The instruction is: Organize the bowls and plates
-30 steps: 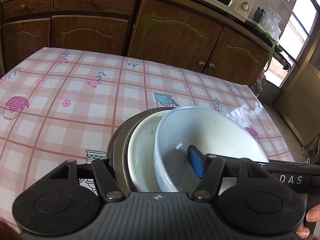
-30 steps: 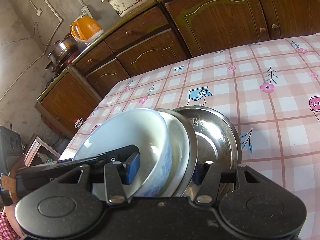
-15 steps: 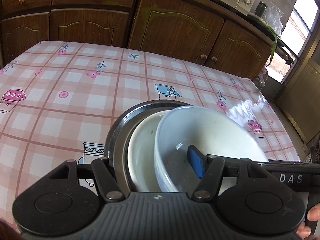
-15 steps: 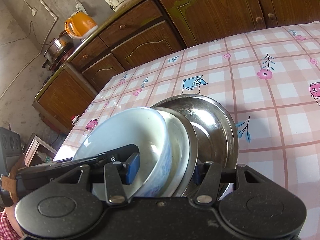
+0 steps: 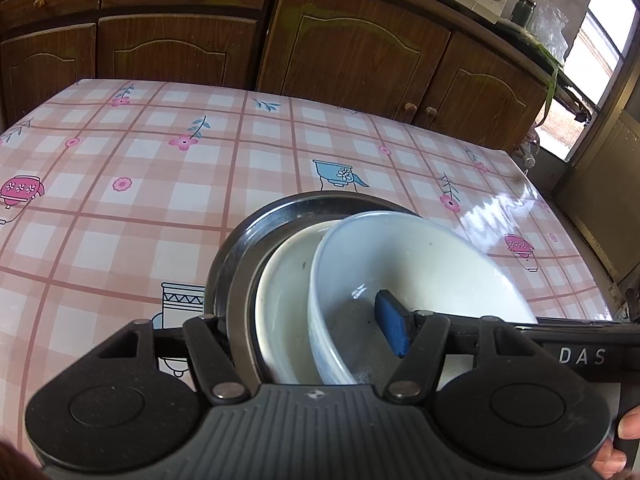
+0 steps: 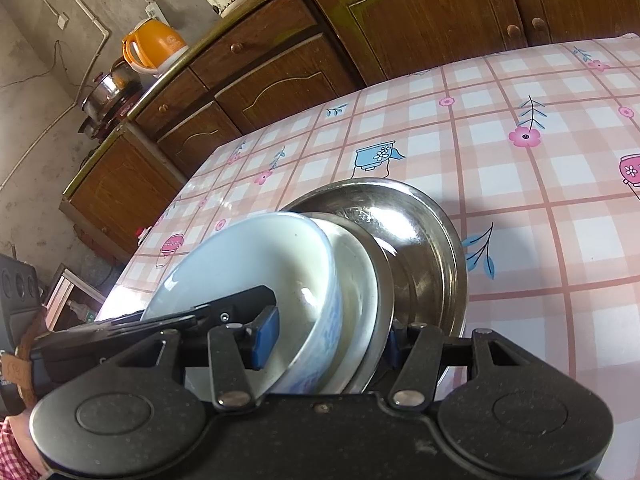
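Above the pink checked tablecloth (image 5: pixel 120 208), a nested stack of 3 dishes was carried on edge between the 2 grippers: a white bowl with blue pattern (image 6: pixel 256 264) innermost, a white plate (image 6: pixel 356 292) behind it, and a stainless steel plate (image 6: pixel 420 240) outermost. The left gripper (image 5: pixel 304 336) pinched the stack's rim, 1 blue pad (image 5: pixel 392 328) inside the bowl and the other finger behind the steel plate. The right gripper (image 6: pixel 328 340) clamped the opposite rim the same way, 1 blue pad (image 6: pixel 266 336) on the bowl's inner wall and the other against the steel plate's back. Each pair of fingers looked closed on the whole stack rather than spread free. The stack appeared clear of the table, with brown cabinets (image 5: pixel 360 52) beyond and an orange kettle (image 6: pixel 154 46) on the counter. Judging from this, the step in hand was moving the gathered dishes to their place. Doing it well would call for both hands travelling together at matching height, steady pressure so the smooth dishes could not slip apart, and a slow, level lowering before either grip loosened.
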`<state>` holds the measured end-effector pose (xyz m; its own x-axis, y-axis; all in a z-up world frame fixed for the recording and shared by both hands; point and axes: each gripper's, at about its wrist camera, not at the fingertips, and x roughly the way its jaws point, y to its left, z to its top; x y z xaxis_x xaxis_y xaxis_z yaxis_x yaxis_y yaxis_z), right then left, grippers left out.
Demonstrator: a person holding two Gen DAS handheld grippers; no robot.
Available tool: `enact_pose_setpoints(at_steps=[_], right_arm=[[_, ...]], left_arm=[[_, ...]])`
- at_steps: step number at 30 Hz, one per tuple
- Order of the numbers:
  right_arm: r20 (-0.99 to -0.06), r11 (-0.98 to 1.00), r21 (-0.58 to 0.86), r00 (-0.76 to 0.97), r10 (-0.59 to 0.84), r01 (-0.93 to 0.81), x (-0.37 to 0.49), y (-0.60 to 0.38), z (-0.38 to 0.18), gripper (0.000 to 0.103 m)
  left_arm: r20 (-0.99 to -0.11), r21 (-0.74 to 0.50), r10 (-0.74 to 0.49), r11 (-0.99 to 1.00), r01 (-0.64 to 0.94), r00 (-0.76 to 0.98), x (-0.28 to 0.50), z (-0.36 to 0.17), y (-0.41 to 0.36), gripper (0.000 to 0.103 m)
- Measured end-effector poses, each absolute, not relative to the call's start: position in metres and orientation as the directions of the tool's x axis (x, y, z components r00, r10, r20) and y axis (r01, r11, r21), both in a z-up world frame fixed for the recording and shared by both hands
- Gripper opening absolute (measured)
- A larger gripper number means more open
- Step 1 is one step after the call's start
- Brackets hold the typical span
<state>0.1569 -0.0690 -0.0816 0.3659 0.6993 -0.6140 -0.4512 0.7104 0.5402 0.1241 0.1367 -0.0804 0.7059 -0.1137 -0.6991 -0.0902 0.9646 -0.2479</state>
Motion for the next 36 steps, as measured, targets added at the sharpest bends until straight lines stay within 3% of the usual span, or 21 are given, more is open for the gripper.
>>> enact_pose_setpoints(at_steps=[36], right_arm=[[-0.648, 0.769, 0.412, 0.437, 0.624, -0.488, 0.1606, -0.0608, -0.0777, 0.065]], left_arm=[[-0.671, -0.175, -0.042, 0.979, -0.103, 0.740, 0.1311, -0.0838, 0.1306, 0.065]])
